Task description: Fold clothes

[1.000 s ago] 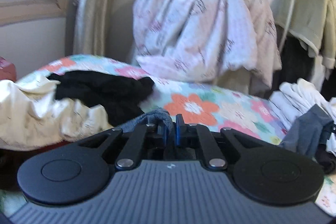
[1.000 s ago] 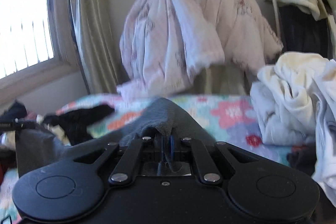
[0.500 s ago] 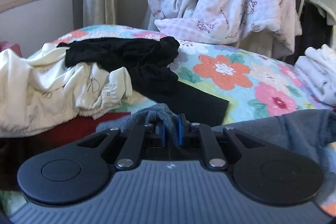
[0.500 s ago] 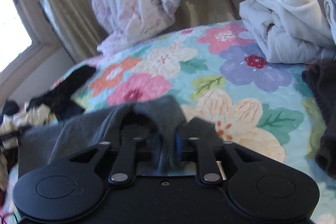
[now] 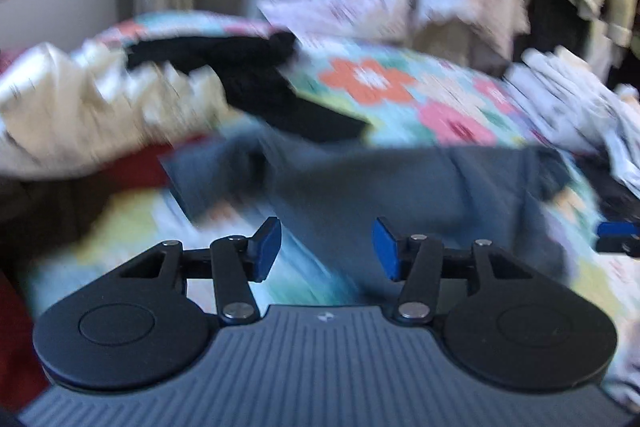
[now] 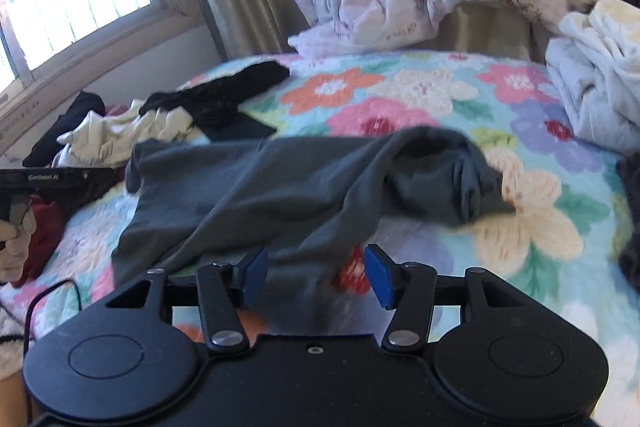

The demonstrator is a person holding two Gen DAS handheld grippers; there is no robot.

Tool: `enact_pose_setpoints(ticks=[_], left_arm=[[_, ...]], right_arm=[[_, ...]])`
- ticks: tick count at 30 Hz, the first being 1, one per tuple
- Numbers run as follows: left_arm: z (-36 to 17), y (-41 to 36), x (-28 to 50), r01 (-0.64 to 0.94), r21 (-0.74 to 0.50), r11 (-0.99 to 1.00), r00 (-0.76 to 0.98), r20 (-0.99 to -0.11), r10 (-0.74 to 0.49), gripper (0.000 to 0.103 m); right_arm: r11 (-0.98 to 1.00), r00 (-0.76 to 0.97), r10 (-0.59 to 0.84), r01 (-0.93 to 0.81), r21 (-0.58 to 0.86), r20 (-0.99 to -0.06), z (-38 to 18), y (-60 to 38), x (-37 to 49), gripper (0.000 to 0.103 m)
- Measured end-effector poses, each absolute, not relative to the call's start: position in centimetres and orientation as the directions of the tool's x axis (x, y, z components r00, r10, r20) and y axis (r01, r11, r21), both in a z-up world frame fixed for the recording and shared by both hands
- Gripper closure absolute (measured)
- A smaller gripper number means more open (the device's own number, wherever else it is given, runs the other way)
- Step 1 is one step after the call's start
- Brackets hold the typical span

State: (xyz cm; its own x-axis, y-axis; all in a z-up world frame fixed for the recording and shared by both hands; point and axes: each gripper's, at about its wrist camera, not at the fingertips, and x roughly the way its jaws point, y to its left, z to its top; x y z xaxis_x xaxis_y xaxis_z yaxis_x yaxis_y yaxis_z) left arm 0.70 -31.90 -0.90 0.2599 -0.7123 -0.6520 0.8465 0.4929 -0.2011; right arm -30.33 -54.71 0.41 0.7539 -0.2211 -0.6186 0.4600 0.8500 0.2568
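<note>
Left tool (image 5: 326, 253) spread wide, pinching nothing. Right tool (image 6: 316, 275) likewise spread wide, blue pads (both bare) just above the near edge of the grey garment (image 6: 280, 187). Garment lying rumpled across the floral bedspread (image 6: 400, 99), beside the black clothing (image 6: 224, 99) and cream clothing (image 6: 132, 135).

Each camera looks forward along its own fingers, low and close over the bed (image 5: 400, 95). Both views face the wall and share the grey garment (image 6: 280, 187) and the floral bedspread (image 6: 400, 99); the left view is blurred.
</note>
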Motion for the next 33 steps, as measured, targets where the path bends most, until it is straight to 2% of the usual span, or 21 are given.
enact_pose_setpoints(ticks=[6,10,11,13,15,16,18,23,27,28,29,30,33], left_arm=[[-0.6,-32.3,-4.2,0.933,-0.043,0.358,0.230,-0.695,-0.682,0.053],[0.6,-32.4,-6.6,0.939,0.170,0.298,0.330,-0.683,-0.651,0.053],[0.9,-32.2,-6.7,0.940,0.190,0.285,0.335,-0.686,-0.646,0.053],[1.8,-31.7,-6.2,0.956,0.139,0.257,0.277,-0.708,-0.650,0.051],[2.1,-31.3,-5.2,0.966,0.003,0.259,0.178,-0.734,-0.656,0.047],[1.8,-31.2,-4.8,0.959,-0.060,0.275,0.140,-0.745,-0.652,0.047],[0.9,-31.4,-4.7,0.954,-0.101,0.284,0.112,-0.756,-0.645,0.047],[-2.3,-33.1,-6.2,0.958,-0.082,0.274,0.106,-0.788,-0.607,0.047],[-4.0,-34.9,-6.5,0.952,0.061,0.300,0.221,-0.813,-0.539,0.046],[-4.3,-35.2,-6.3,0.947,0.087,0.310,0.248,-0.811,-0.529,0.043],[-4.6,-35.4,-5.9,0.943,0.082,0.321,0.250,-0.814,-0.524,0.035],[-4.9,-35.7,-5.4,0.940,0.078,0.333,0.252,-0.817,-0.519,0.033],[-6.0,-36.2,-3.8,0.934,0.017,0.357,0.213,-0.830,-0.516,0.033]], right_arm=[[0.823,0.779,-0.168,0.448,0.349,-0.604,1.6,-50.7,-33.5,0.044],[0.830,0.772,-0.171,0.448,0.333,-0.613,3.2,-48.0,-36.4,0.043],[0.836,0.766,-0.171,0.446,0.320,-0.620,3.7,-47.4,-37.1,0.044],[0.860,0.747,-0.193,0.440,0.256,-0.636,5.3,-46.0,-38.7,0.043],[0.882,0.755,-0.170,0.404,0.244,-0.634,6.8,-45.5,-39.7,0.041],[0.891,0.759,-0.159,0.386,0.239,-0.632,7.5,-45.3,-40.2,0.038],[0.891,0.779,-0.156,0.377,0.255,-0.607,7.9,-45.5,-40.5,0.025],[0.872,0.797,-0.188,0.405,0.275,-0.574,5.0,-46.4,-39.0,0.025],[0.852,0.771,-0.221,0.450,0.266,-0.598,2.2,-48.2,-36.2,0.025],[0.856,0.773,-0.219,0.445,0.263,-0.595,1.9,-48.7,-35.4,0.025],[0.859,0.776,-0.217,0.440,0.261,-0.593,1.6,-49.2,-34.6,0.026],[0.863,0.778,-0.215,0.434,0.258,-0.590,1.3,-49.8,-33.8,0.026],[0.868,0.765,-0.212,0.433,0.243,-0.608,-0.4,-51.8,-30.9,0.026]])
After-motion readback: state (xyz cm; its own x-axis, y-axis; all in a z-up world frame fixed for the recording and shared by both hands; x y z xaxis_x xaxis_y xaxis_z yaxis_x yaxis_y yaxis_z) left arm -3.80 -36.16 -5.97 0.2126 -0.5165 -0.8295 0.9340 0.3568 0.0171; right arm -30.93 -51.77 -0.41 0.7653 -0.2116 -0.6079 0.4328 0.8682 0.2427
